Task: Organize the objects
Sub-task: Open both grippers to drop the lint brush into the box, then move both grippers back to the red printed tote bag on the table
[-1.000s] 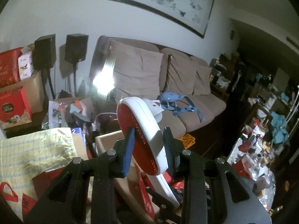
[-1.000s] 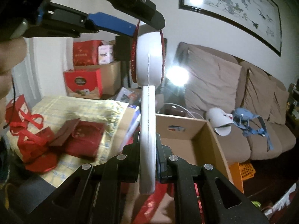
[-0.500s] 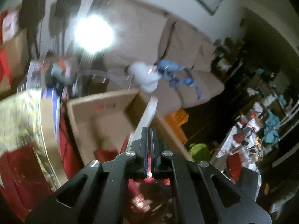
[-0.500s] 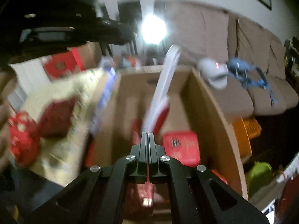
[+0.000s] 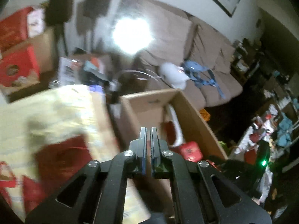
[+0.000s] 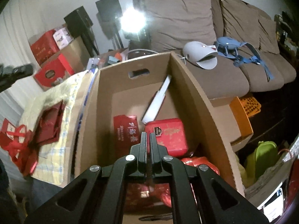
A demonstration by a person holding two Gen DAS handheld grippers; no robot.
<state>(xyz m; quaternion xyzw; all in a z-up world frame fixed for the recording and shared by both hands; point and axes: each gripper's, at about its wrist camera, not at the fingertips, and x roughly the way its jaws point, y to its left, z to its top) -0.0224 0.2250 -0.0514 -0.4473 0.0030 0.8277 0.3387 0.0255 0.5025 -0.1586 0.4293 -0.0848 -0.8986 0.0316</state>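
Note:
An open cardboard box point(image 6: 188, 87) stands below both grippers. Inside it a white-handled paddle with a red face point(image 6: 158, 99) leans against the right wall, free of both grippers. Beside its lower end lie a red tin point(image 6: 166, 136) and a red envelope point(image 6: 126, 130). My right gripper point(image 6: 148, 134) hangs over the box's near end, shut with nothing in it. In the blurred left wrist view my left gripper point(image 5: 149, 129) is also shut and empty, over the left wall of the box point(image 5: 190, 117), with the paddle point(image 5: 176, 125) just beyond it.
Red gift bags point(image 6: 20, 140) lie on a yellow checked cloth point(image 6: 54, 149) left of the box. Behind it is a brown sofa point(image 6: 224, 71) with a white helmet-like thing point(image 6: 198, 54) and a blue harness point(image 6: 231, 46). An orange basket point(image 6: 246, 104) sits to the right.
Both grippers let go of the paddle, which dropped into the box and now leans on its wall. Both jaws shut empty, and both grippers sank and tilted down toward the box.

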